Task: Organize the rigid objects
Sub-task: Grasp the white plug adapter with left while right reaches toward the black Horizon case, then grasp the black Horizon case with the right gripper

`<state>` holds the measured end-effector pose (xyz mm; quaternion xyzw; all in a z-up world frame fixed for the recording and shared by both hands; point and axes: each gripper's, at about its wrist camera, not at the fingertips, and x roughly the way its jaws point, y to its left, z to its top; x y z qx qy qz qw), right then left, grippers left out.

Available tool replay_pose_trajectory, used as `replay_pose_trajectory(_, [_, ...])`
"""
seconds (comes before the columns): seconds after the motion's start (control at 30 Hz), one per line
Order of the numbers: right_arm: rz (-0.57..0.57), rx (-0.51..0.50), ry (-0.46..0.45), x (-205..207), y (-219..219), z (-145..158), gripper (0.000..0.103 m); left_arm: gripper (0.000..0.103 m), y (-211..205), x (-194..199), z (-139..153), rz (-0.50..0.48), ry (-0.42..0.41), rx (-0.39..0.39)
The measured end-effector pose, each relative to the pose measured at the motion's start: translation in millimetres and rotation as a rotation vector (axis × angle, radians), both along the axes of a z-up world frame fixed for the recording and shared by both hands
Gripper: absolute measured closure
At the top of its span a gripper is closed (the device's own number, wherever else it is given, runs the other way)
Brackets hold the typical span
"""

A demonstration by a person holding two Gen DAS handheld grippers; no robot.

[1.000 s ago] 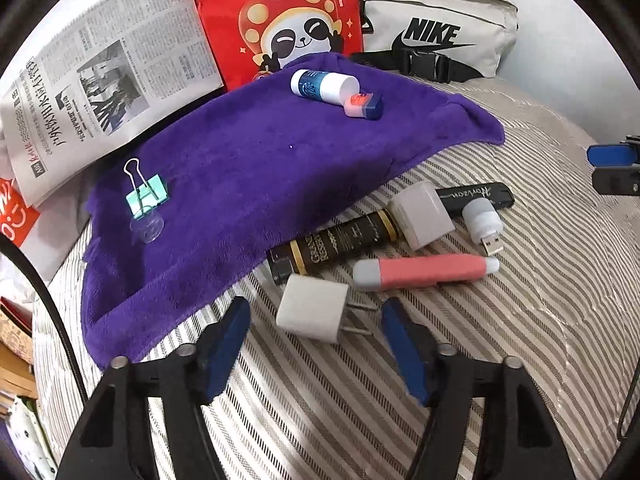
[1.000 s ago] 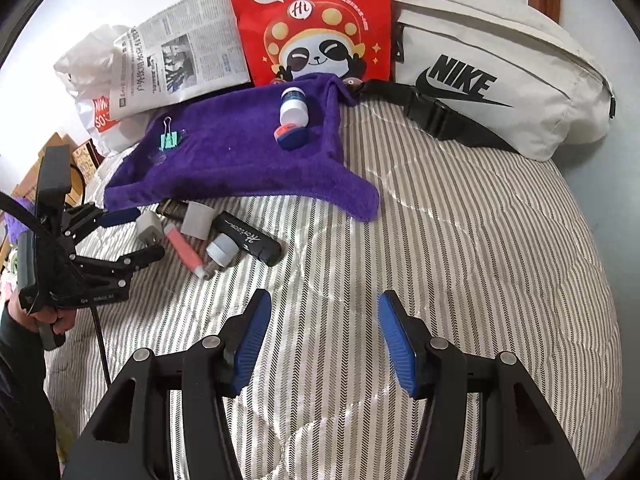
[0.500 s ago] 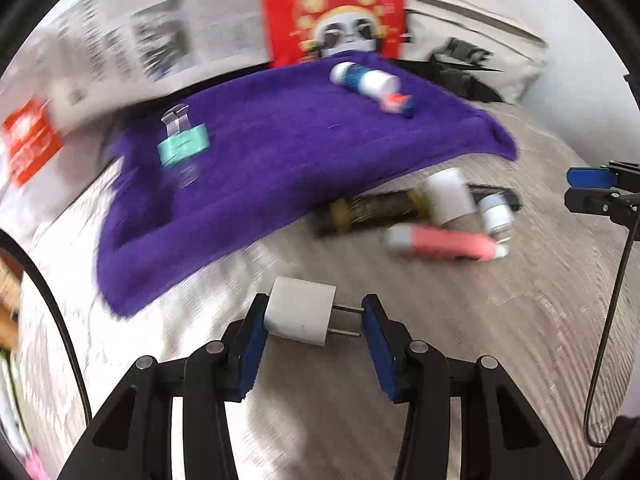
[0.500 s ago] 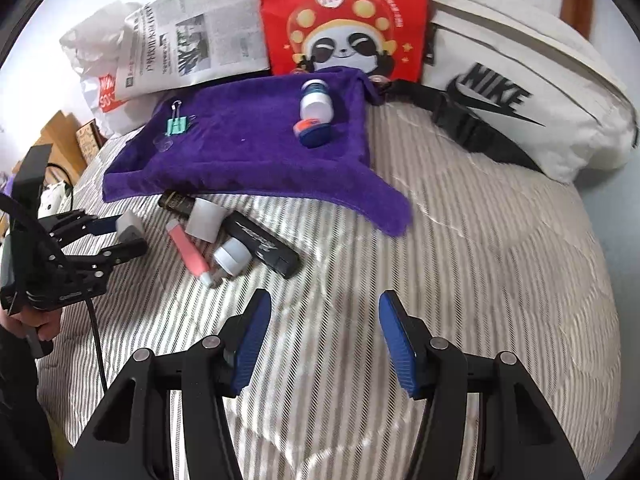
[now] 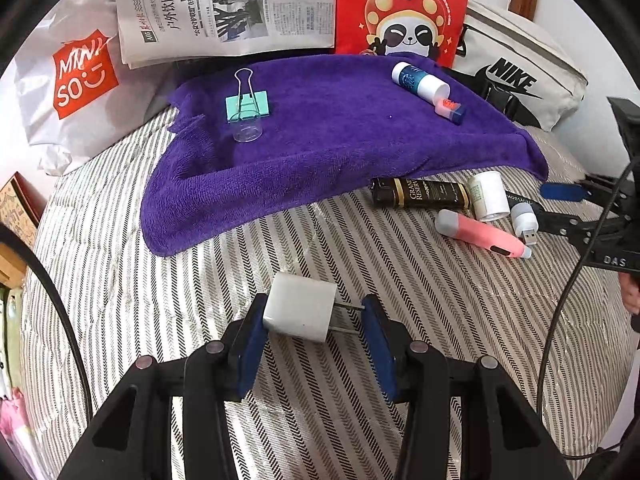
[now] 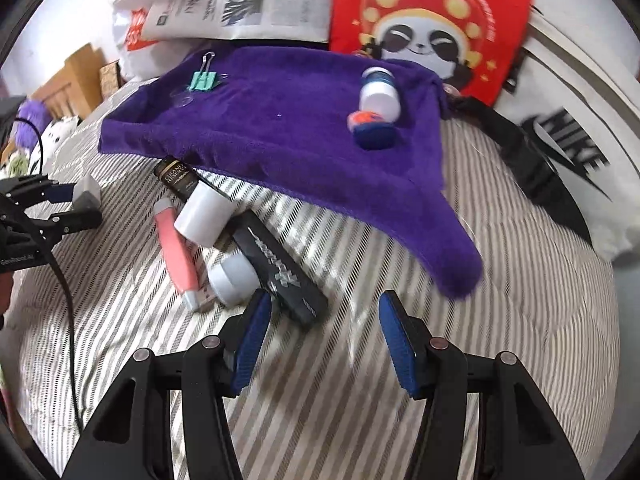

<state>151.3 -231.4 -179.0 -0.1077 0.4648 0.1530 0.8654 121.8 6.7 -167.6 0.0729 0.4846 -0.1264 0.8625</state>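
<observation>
Striped bed quilt (image 5: 400,280) under us | white charger plug (image 5: 300,312) held end to end in our left gripper (image 5: 312,332), fingers (image 5: 250,344) narrowed on body and prongs; light, stiff, slick, flat sides would grip safer | right gripper (image 6: 324,336) fingers apart, empty, near black tube (image 6: 280,264) | purple towel (image 5: 340,140) beyond
</observation>
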Motion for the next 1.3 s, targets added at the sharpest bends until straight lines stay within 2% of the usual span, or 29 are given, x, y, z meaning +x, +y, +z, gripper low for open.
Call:
replay_pose_trajectory(0.07, [0.033, 0.004, -0.017, 3.3, 4.9, -1.4, 0.047, 0.058, 0.5, -0.3, 0.2, 0.004, 0.005, -0.001])
replay_pose_trajectory(0.13, [0.066, 0.005, -0.046, 5.3, 9.3, -2.0, 0.054, 0.058, 0.3, -0.1, 0.1, 0.006, 0.006, -0.003])
replay_pose_trajectory(0.17, [0.078, 0.016, -0.045, 6.0, 10.1, -1.9, 0.07, 0.058, 0.5, 0.1, 0.1, 0.007, 0.005, -0.005])
replay_pose_trajectory(0.2, [0.068, 0.027, -0.045, 6.4, 8.4, -0.7, 0.074, 0.058, 0.8, -0.1, 0.0, 0.007, 0.002, -0.008])
replay_pose_trajectory(0.33, [0.004, 0.041, -0.022, 2.0, -6.4, -0.5, 0.074, 0.058, 2.6, -1.5, -0.2, 0.011, -0.004, -0.02])
replay_pose_trajectory(0.47, [-0.034, 0.104, 0.056, -10.4, -21.1, 0.3, 0.076, 0.058, 2.8, -2.4, -0.4, 0.02, -0.009, -0.023])
replay_pose_trajectory(0.73, [-0.023, 0.073, 0.027, 1.0, -11.1, -1.3, 0.075, 0.058, 1.6, -0.1, -0.1, 0.04, 0.003, -0.024])
replay_pose_trajectory(0.77, [-0.022, 0.063, 0.027, 2.4, -10.5, -1.2, 0.079, 0.058, 1.5, 0.3, -0.1, 0.043, 0.005, -0.024])
replay_pose_trajectory(0.9, [-0.028, 0.054, 0.071, -2.8, -9.7, 0.7, 0.08, 0.058, 1.0, 0.0, -0.2, 0.048, 0.006, -0.022])
replay_pose_trajectory(1.03, [-0.024, 0.038, 0.026, -10.8, -3.7, -1.6, 0.077, 0.058, -0.2, 0.2, -0.9, 0.057, -0.001, -0.021])
replay_pose_trajectory(1.13, [-0.052, 0.067, 0.029, -7.0, -5.7, -2.2, 0.077, 0.058, -0.8, 1.0, -1.0, 0.063, 0.0, -0.019])
replay_pose_trajectory(1.3, [-0.049, 0.052, 0.017, -6.4, -3.6, -2.8, 0.079, 0.058, -2.0, 3.6, -2.2, 0.081, -0.011, -0.015])
